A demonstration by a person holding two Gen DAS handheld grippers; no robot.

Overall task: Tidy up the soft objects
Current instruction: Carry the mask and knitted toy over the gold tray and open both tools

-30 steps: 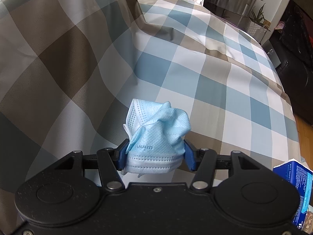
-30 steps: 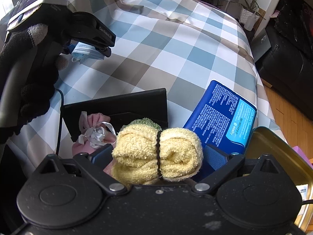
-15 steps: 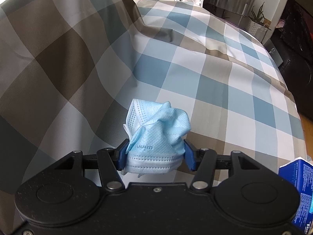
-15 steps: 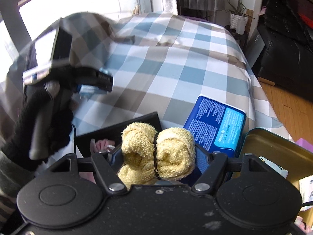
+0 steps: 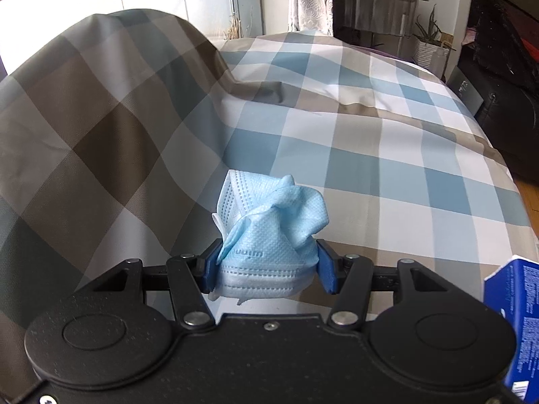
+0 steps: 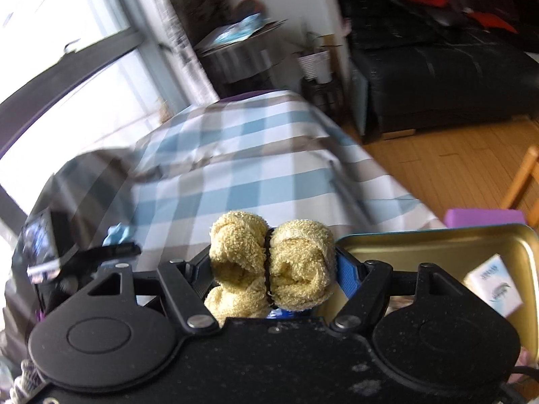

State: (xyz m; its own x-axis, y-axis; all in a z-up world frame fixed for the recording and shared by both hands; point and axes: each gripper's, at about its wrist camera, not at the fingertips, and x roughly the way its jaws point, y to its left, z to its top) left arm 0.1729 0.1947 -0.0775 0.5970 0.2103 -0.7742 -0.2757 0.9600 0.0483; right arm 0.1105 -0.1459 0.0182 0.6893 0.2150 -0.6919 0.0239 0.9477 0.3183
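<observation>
My left gripper [image 5: 267, 266] is shut on a crumpled light blue face mask [image 5: 269, 232] and holds it above the checked bedspread [image 5: 370, 155]. My right gripper [image 6: 269, 276] is shut on a rolled yellow towel bundle [image 6: 273, 266] tied round the middle by a dark band. It is held up above the bed. In the right wrist view the left gripper [image 6: 111, 252] shows at the left with the blue mask [image 6: 118, 232] in it.
A gold metal tin [image 6: 438, 249] lies open at the right with a small white packet [image 6: 493, 288] inside. A blue box [image 5: 515, 320] sits at the bed's right edge. A black sofa [image 6: 438, 77], wooden floor [image 6: 454, 168] and a plant pot [image 6: 315, 62] stand beyond.
My right gripper has lifted and swung right with the yellow towel; the black tray and blue box have dropped out of its view. My left gripper has tilted up a little, still holding the mask.
</observation>
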